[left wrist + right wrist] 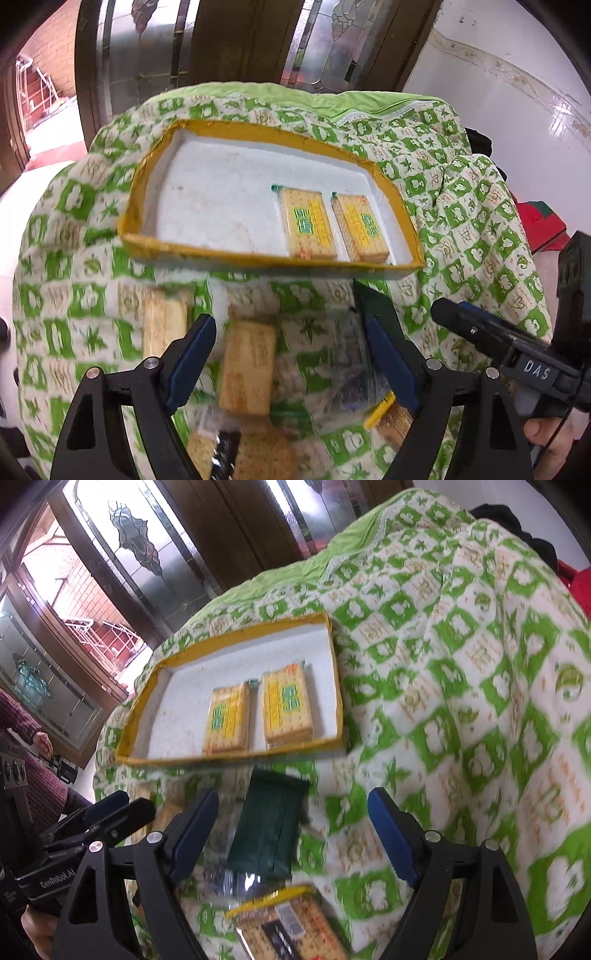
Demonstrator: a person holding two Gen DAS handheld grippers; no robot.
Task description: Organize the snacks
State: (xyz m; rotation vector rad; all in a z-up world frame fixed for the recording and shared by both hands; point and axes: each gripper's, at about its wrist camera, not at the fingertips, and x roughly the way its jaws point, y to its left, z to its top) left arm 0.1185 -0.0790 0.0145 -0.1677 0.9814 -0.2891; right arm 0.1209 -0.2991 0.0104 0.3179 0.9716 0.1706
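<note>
Two hand-held grippers in matte black: the left gripper (293,360) and right gripper (293,836) each carry a pair of angular black fingers lined with dark blue pads (192,360), pinned by round silver screws (150,363) at the linkage joints, with triangular cut-outs in the outer arms. White lettering reads "DAS" (537,370) on the right unit's body seen from the left camera, and "GenRobot.AI" (57,880) on the left unit (partly cropped). A thin black cable (554,439) trails past bare fingers (543,430) gripping the handle. A maroon knit sleeve (26,716) ends at a bare hand (42,740).
</note>
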